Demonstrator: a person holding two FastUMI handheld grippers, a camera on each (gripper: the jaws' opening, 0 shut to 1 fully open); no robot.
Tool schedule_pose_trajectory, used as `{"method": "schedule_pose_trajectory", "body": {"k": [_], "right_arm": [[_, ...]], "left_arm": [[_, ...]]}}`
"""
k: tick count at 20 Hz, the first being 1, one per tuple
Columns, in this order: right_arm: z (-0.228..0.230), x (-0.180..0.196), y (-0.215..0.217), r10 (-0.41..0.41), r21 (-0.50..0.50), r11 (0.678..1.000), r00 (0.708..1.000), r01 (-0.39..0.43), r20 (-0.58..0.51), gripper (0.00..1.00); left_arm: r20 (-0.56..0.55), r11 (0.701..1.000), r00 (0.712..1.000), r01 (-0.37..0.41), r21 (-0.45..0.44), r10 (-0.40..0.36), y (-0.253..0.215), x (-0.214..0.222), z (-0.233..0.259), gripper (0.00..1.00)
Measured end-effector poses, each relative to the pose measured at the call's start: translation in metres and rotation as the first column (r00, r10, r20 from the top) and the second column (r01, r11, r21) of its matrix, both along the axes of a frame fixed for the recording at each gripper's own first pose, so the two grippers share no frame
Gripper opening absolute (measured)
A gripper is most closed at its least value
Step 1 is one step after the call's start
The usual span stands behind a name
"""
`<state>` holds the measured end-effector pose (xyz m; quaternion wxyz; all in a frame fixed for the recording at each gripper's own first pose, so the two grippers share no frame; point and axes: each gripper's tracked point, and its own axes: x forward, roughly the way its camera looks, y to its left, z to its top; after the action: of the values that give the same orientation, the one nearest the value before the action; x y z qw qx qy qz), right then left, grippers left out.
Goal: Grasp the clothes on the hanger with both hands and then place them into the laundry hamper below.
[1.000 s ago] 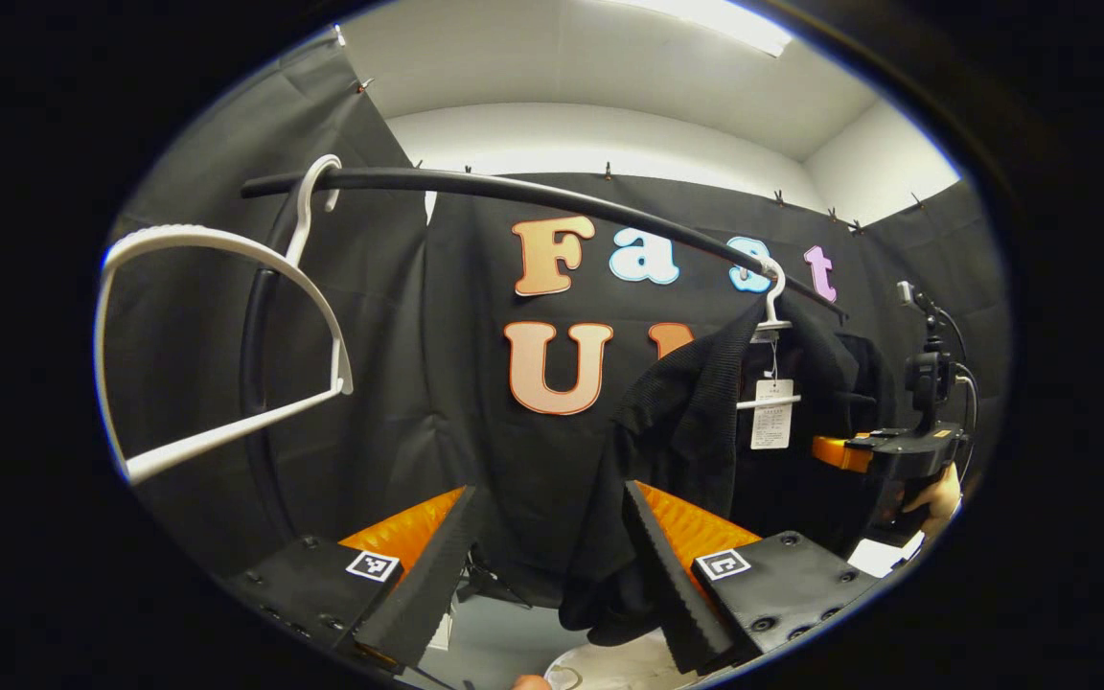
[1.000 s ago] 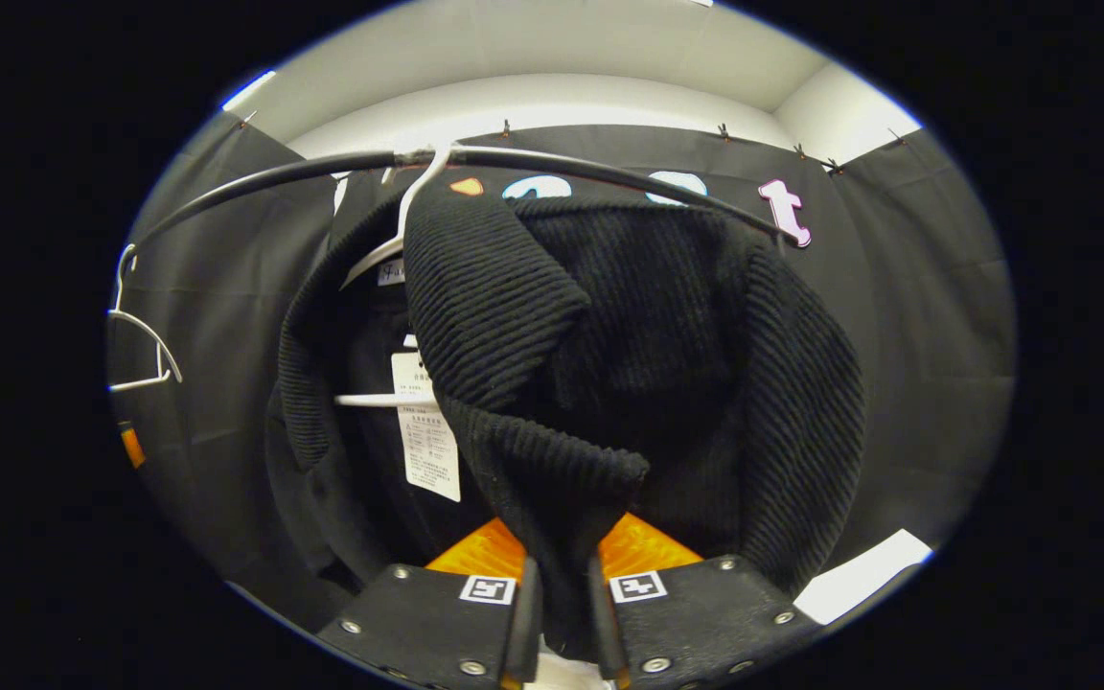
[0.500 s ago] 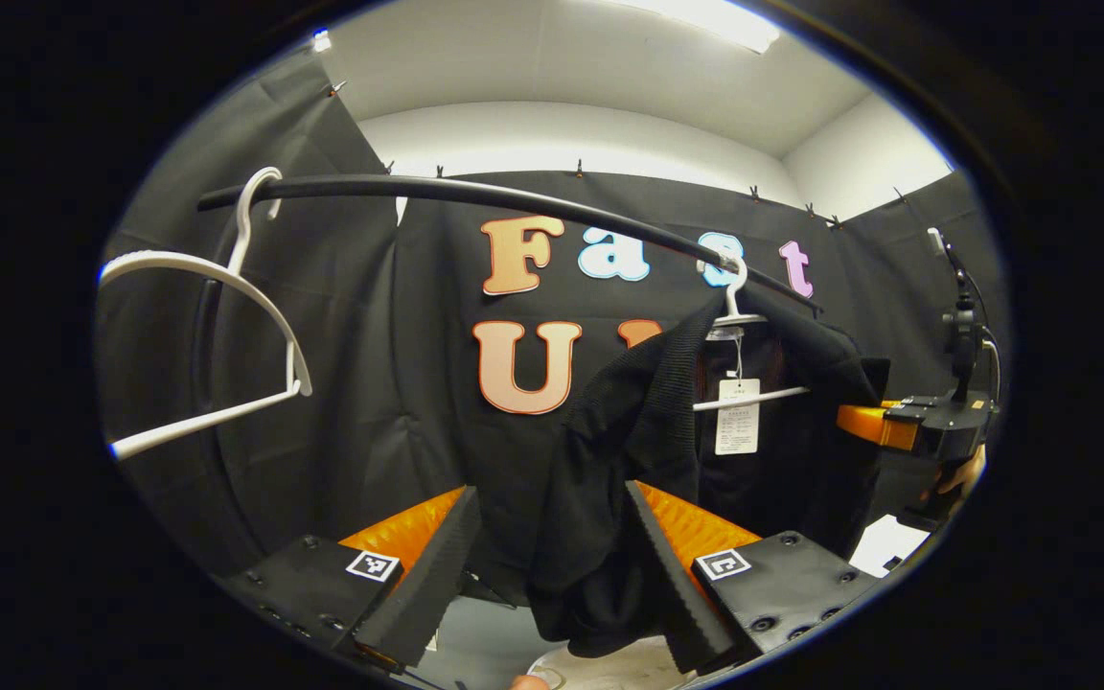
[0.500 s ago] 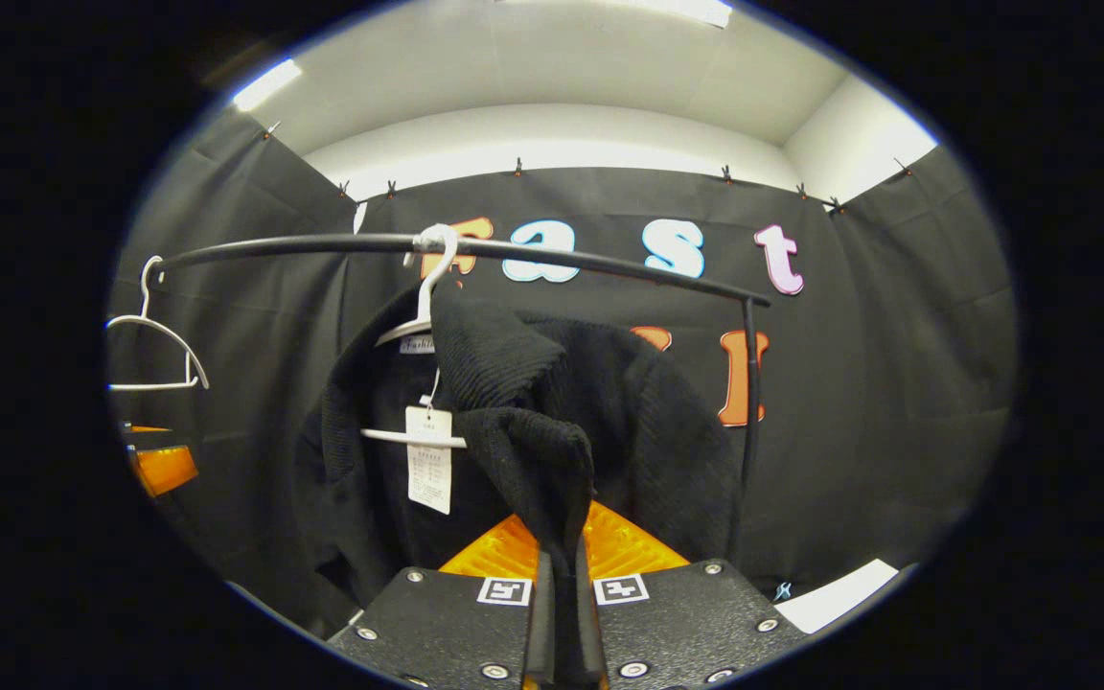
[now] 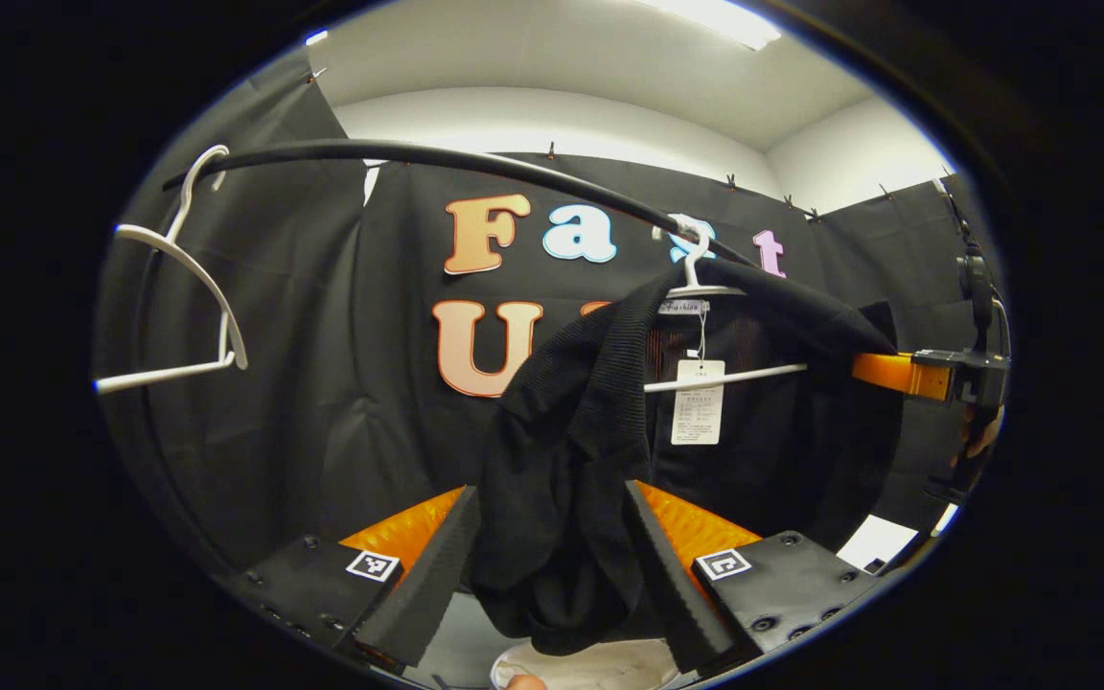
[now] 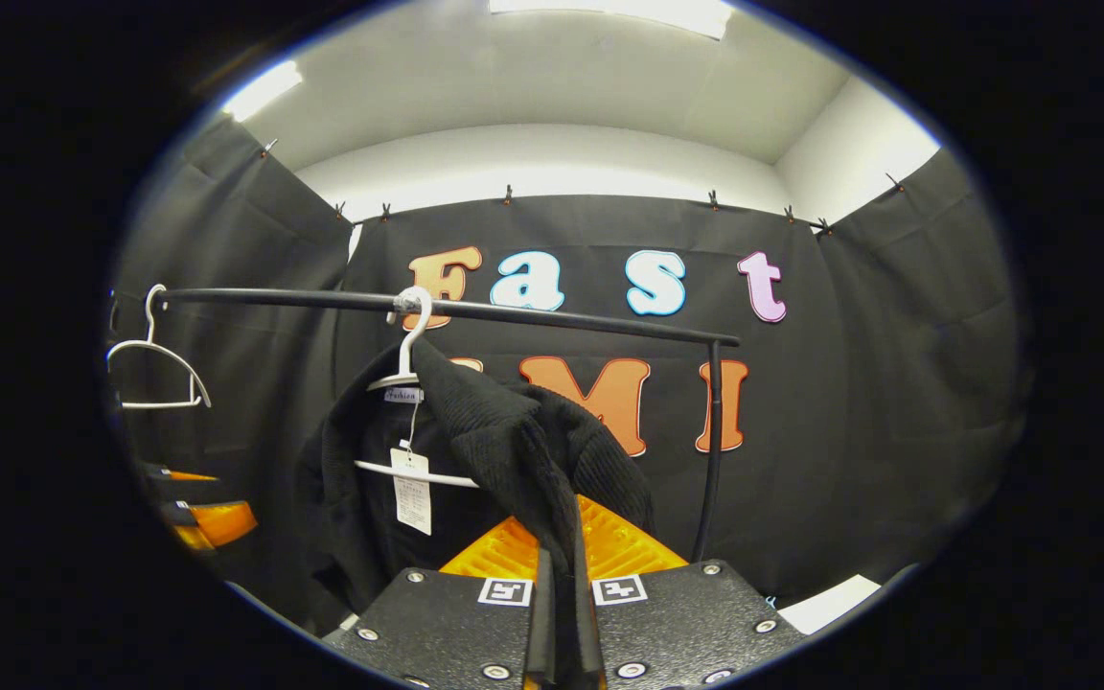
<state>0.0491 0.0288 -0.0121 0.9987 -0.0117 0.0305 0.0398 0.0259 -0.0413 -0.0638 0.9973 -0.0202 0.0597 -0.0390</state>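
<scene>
two tools are on the job: the right tool is clamped together on a fold of the black sweater, while the left tool stands apart with the sweater's other side hanging between its fingers, not yet pinched. the sweater is draped on the white hanger, hooked on the black rail. to do this step well, the left tool likely needs to close on a thick fold before any pull; then both should lift the shoulders up and off the hanger evenly, so the hook stays on the rail. the white rim low in the left gripper view may be the hamper.
</scene>
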Motion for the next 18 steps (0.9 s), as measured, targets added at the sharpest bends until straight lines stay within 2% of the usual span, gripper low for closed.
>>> {"method": "schedule_pose_trajectory", "body": {"k": [1,3,4,7,9,10,18], "right_arm": [[0.004,-0.001,-0.002,0.000,0.007,1.000,1.000,0.000,0.006,0.08],[0.015,-0.007,-0.007,-0.001,0.011,1.000,1.000,0.001,0.020,0.08],[0.020,-0.009,-0.010,0.001,0.006,1.000,1.000,-0.001,0.026,0.08],[0.029,-0.013,-0.015,0.007,0.005,1.000,0.999,-0.008,0.035,0.08],[0.035,-0.014,-0.020,0.009,0.017,1.000,0.999,-0.009,0.040,0.07],[0.037,-0.014,-0.023,0.010,0.022,1.000,0.999,-0.011,0.040,0.07],[0.054,-0.018,-0.025,0.036,0.025,0.999,0.999,-0.037,0.038,0.07]], "left_arm": [[-0.005,1.000,1.000,0.006,-0.010,-0.006,-0.003,0.005,-0.004,1.00],[-0.014,0.999,1.000,0.019,-0.035,-0.020,-0.010,0.017,-0.012,0.94],[-0.017,0.999,1.000,0.023,-0.048,-0.024,-0.013,0.024,-0.015,0.97],[-0.025,0.997,0.999,0.037,-0.070,-0.039,-0.022,0.042,-0.026,0.97],[-0.043,0.997,0.998,0.043,-0.063,-0.046,-0.027,0.057,-0.036,0.97],[-0.045,0.997,0.998,0.049,-0.052,-0.051,-0.030,0.065,-0.041,0.93],[-0.076,0.997,0.994,0.072,-0.019,-0.073,-0.057,0.110,-0.069,0.94]]}}
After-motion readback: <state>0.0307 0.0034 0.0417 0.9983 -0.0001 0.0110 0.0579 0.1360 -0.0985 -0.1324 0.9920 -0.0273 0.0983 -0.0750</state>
